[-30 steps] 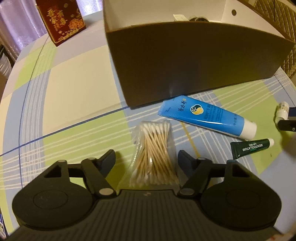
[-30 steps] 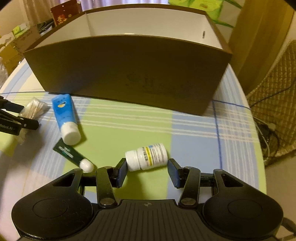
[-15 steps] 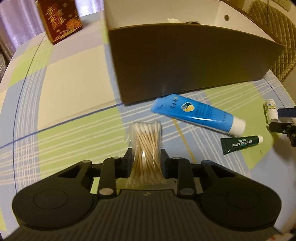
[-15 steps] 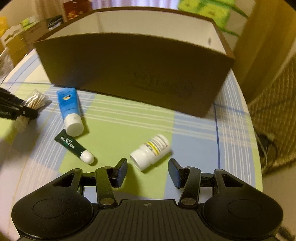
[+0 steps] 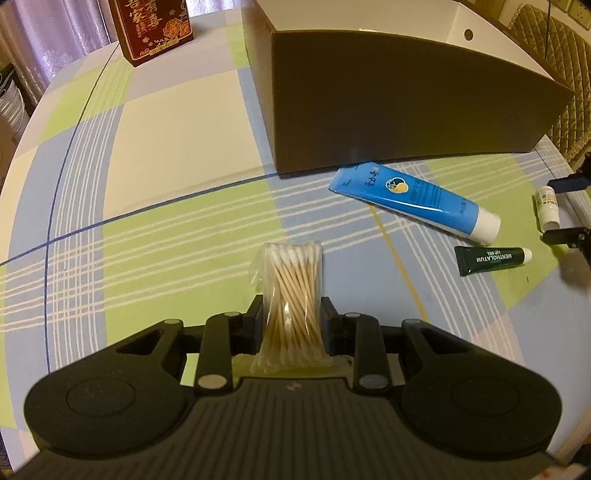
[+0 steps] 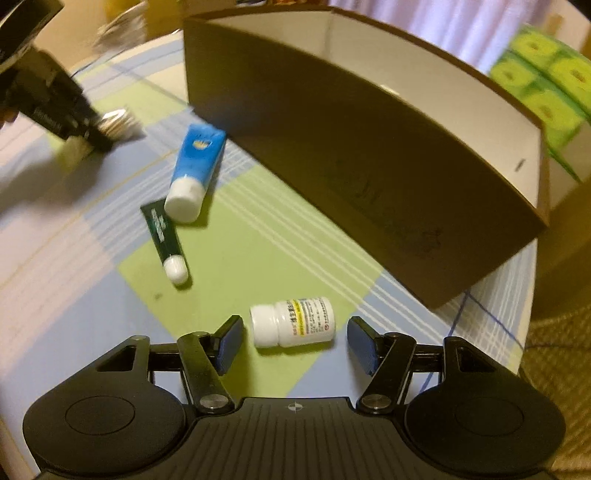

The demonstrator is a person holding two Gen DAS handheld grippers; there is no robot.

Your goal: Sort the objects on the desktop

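- Your left gripper [image 5: 291,325] has its two fingers [image 5: 252,325] pressed against the sides of a bag of cotton swabs [image 5: 291,299]. The bag is pinched narrow at the middle, and its far end sticks out past the fingertips over the table.
- Your right gripper [image 6: 295,339] has its jaws wide apart. A small white pill bottle [image 6: 293,322] lies on its side on the checked tablecloth [image 6: 258,254] between the blue pads [image 6: 231,341]. Neither pad touches it; its cap points to your left.
- A little farther from the right gripper lies a dark green Mentholatum lip gel tube [image 6: 164,240], with its white cap toward you.
- Just beyond it is a blue tube with a white cap [image 6: 194,173]. Its cap is near the flat end of the green tube; I cannot tell if they touch.
- In the left wrist view the same two tubes lie to the right of your left gripper, the blue one [image 5: 413,199] with its flat end close to the box.
- Behind all these stands a large brown cardboard box [image 6: 369,166], open at the top, with a white inner wall.
- Farthest, at the far left side of the table, stands a red box with gold characters [image 5: 155,29].
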